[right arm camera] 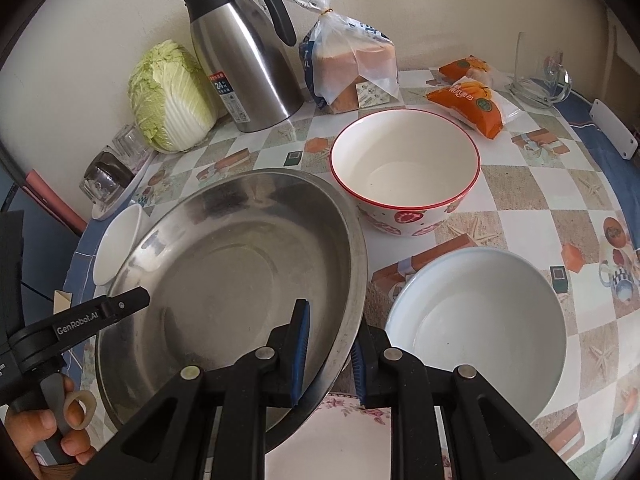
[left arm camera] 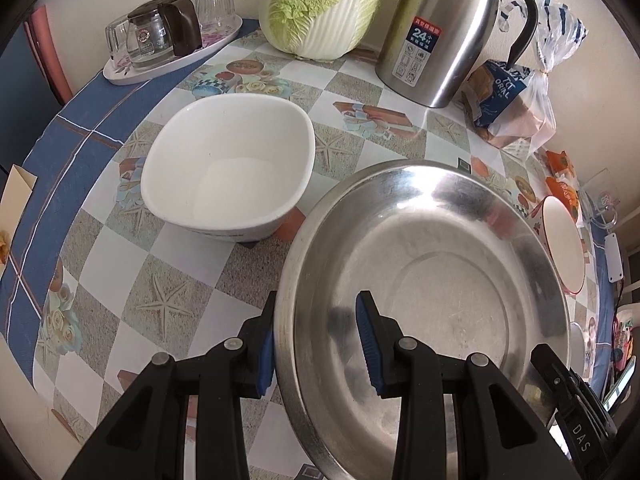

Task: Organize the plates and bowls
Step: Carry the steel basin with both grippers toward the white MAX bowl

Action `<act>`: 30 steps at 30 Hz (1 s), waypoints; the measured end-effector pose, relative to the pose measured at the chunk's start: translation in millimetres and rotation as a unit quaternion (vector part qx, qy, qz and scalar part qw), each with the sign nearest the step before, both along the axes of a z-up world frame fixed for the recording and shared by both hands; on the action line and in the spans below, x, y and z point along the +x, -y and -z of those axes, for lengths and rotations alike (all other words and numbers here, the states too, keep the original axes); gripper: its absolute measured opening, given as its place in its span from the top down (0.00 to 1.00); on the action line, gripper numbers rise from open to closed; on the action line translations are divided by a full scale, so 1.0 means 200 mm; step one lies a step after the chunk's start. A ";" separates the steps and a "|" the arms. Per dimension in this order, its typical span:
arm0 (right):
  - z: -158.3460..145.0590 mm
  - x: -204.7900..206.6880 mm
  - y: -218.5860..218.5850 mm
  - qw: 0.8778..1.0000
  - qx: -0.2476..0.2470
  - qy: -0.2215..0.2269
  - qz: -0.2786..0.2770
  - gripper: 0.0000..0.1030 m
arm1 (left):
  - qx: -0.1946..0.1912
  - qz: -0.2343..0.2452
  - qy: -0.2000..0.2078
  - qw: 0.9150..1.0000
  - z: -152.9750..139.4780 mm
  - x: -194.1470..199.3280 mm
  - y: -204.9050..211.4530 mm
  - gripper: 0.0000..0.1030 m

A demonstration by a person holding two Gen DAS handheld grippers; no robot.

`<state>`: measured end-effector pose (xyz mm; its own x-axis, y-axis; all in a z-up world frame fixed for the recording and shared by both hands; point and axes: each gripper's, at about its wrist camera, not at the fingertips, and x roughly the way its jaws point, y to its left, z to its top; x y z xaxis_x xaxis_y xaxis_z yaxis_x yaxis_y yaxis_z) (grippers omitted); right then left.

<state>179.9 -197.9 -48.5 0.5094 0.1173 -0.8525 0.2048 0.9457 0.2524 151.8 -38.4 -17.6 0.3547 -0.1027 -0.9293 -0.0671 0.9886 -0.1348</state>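
Checkered tablecloth (left arm camera: 192, 280) bears a shiny steel basin (left arm camera: 432, 304), rim pinched by both tools.

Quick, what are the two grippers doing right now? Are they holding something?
Left gripper: fingers astride the rim of the steel basin; whether it is clamped cannot be told.
Right gripper: closed on the basin's opposite rim.

steel flask (left arm camera: 448, 40): "24" | left hand-held gripper (right arm camera: 120, 304): "GenRobot.AI" | bread bag (left arm camera: 508, 108): "ORIAL"

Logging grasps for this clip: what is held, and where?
The steel basin is straddled at its rim by the left hand-held gripper and the right hand-held gripper, on opposite sides; a firm clamp cannot be confirmed.
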 end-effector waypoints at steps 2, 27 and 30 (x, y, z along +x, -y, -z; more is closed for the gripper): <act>0.02 0.00 0.00 1.000 0.001 -0.008 0.002 0.78 | 0.004 0.002 -0.006 1.000 0.01 0.01 0.01 0.64; 0.03 0.00 0.00 0.999 -0.023 -0.033 0.008 0.79 | 0.013 0.000 -0.024 1.000 0.05 0.02 0.00 0.64; 0.02 -0.01 0.02 0.999 -0.014 -0.035 0.013 0.78 | 0.012 0.002 -0.023 1.000 0.04 0.02 0.01 0.64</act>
